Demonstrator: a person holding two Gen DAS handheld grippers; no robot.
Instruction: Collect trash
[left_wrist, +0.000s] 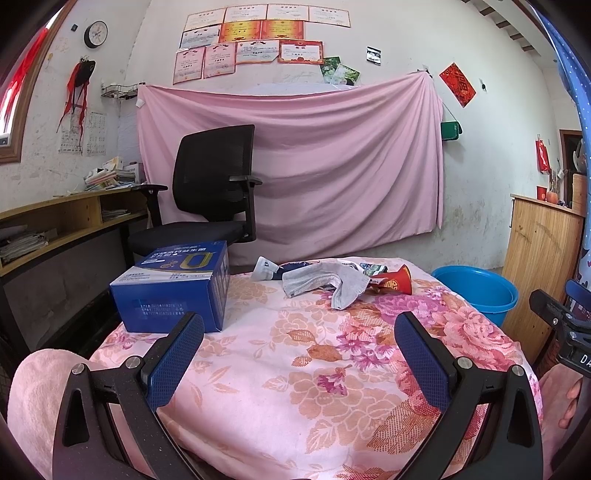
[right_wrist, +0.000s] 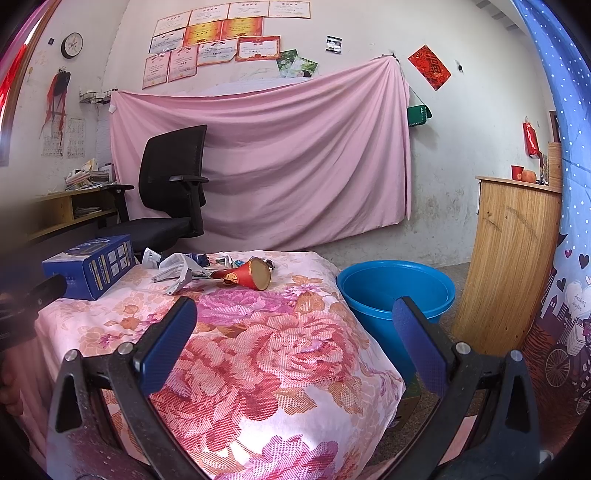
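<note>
A pile of trash lies at the far side of the floral-covered table (left_wrist: 280, 369) (right_wrist: 258, 350): a crumpled grey-white paper (left_wrist: 325, 282) (right_wrist: 177, 271), small wrappers (left_wrist: 266, 269) (right_wrist: 151, 258), and a red paper cup (left_wrist: 397, 282) (right_wrist: 247, 277) on its side. A blue carton (left_wrist: 173, 286) (right_wrist: 90, 266) stands at the table's left. A blue bucket (left_wrist: 476, 288) (right_wrist: 395, 291) sits on the floor to the right. My left gripper (left_wrist: 299, 350) is open and empty over the near table. My right gripper (right_wrist: 295, 343) is open and empty above the table's right edge.
A black office chair (left_wrist: 214, 192) (right_wrist: 170, 184) stands behind the table before a pink sheet (left_wrist: 314, 166) on the wall. A wooden desk (left_wrist: 66, 221) runs along the left. A wooden cabinet (right_wrist: 513, 258) stands right of the bucket.
</note>
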